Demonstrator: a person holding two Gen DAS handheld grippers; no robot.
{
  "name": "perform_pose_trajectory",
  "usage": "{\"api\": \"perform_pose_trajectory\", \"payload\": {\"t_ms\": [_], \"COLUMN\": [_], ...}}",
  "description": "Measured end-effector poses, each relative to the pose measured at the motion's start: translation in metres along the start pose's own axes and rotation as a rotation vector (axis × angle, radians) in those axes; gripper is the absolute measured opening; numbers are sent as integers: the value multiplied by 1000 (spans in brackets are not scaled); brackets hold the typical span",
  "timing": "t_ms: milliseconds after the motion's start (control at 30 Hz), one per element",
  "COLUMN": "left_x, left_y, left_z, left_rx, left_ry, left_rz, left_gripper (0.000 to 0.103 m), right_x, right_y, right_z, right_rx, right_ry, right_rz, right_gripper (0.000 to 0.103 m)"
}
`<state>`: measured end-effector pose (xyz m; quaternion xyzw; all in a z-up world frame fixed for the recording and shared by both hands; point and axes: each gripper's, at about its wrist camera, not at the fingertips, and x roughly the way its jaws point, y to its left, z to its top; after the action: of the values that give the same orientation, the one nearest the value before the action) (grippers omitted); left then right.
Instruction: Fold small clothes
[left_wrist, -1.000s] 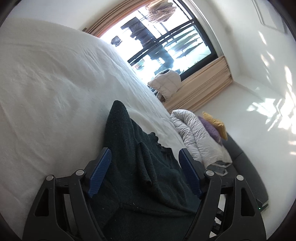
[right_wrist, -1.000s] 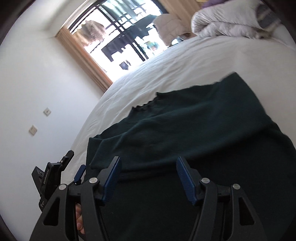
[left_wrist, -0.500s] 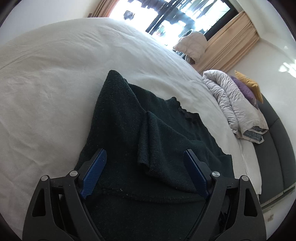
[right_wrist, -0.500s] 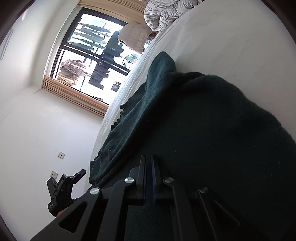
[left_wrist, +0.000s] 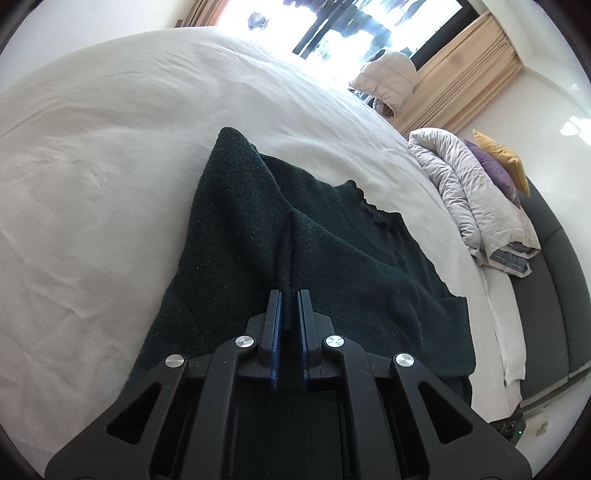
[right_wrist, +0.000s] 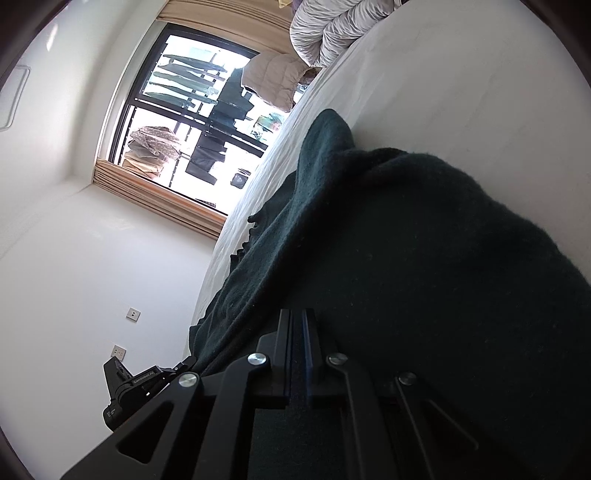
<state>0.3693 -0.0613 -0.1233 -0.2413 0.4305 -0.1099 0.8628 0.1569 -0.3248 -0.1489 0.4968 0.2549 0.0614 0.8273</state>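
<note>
Both pinched on the dark green sweater (left_wrist: 236, 236): left gripper (left_wrist: 289, 295) on a raised ridge, right gripper (right_wrist: 297, 314) at the hem. We lift evenly, folding toward the bed's (left_wrist: 92, 155) far edge.

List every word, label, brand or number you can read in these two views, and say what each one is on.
"GenRobot.AI", as best it reads: small white print on the left gripper, seen from the right wrist view; tiny, so the spelling is uncertain.
Nothing readable on the dark green sweater, the white bed, the wall sockets or the folded duvet.
</note>
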Motion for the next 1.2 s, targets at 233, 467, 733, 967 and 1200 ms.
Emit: {"api": "perform_pose_trajectory", "payload": {"t_ms": [233,467,733,967,1200], "left_x": [-15,-6,-9,-11,-12], "left_y": [14,38,52,53,54], "left_z": [-33,-40,-41,-41,-41], "left_rx": [32,44,23,28,28], "left_ry": [-54,-85,-101,-103,-102], "left_rz": [25,-44,-92,-91,-93], "left_gripper": [7,9,9,9,11], "right_x": [0,-9,27,13,-4], "right_y": [2,45,28,-26,-45], "right_z": [2,8,54,111,101], "right_rx": [-8,-32,70,296,315], "right_ry": [5,-6,65,-57,-86], "right_rz": [-6,57,27,153,193], "right_gripper": [8,93,93,85,62]}}
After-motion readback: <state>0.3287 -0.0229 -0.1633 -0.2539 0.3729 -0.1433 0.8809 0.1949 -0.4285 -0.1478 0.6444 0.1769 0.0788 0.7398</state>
